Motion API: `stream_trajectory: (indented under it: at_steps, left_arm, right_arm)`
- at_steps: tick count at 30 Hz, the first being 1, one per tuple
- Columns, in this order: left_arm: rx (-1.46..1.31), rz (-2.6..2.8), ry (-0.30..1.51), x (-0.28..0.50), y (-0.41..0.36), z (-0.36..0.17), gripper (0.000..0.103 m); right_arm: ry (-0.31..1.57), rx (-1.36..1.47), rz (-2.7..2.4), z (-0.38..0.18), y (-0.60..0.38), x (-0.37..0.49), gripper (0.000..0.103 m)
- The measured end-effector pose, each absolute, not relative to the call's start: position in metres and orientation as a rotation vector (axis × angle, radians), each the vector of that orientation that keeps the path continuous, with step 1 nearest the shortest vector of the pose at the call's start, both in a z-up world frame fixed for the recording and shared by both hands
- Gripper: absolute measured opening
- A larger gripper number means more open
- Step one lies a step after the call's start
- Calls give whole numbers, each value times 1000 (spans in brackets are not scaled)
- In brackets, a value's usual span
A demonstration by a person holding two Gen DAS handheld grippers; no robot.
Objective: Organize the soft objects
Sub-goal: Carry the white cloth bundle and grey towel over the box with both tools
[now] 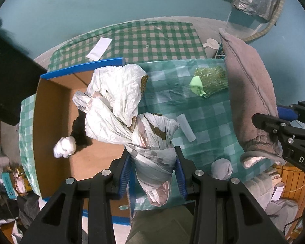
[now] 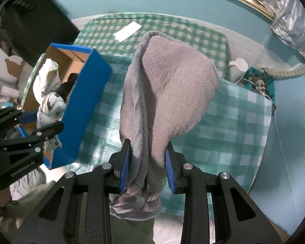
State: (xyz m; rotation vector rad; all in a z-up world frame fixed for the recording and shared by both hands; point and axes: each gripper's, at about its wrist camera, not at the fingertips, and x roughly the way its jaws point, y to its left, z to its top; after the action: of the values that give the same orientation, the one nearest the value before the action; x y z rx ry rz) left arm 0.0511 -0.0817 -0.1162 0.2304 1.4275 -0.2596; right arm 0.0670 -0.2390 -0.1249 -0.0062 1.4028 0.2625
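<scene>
checked green tablecloth, glossy. left gripper clamped on one crinkly white plastic bundle, hanging over the cardboard box. right gripper clamped on one fuzzy grey fleece, above the cloth.

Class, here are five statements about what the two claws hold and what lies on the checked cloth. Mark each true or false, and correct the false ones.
1. The left claw is shut on a white plastic bag. True.
2. The right claw is open, holding nothing. False: it is shut on a grey fleece cloth.
3. The cardboard box has blue outer sides. True.
4. A small white bundle lies inside the box. True.
5. The light green piece lies in the box. False: it lies on the checked tablecloth, beside a green bubble-wrap piece.
</scene>
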Motion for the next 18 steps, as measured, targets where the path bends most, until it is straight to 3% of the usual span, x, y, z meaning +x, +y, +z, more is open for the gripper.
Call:
stream_trajectory:
  at_steps: [18]
  left_arm:
    - [144,-160,1419,48,-14,-102,40]
  right_arm:
    - [1363,-94,397,-104,-157,80,30]
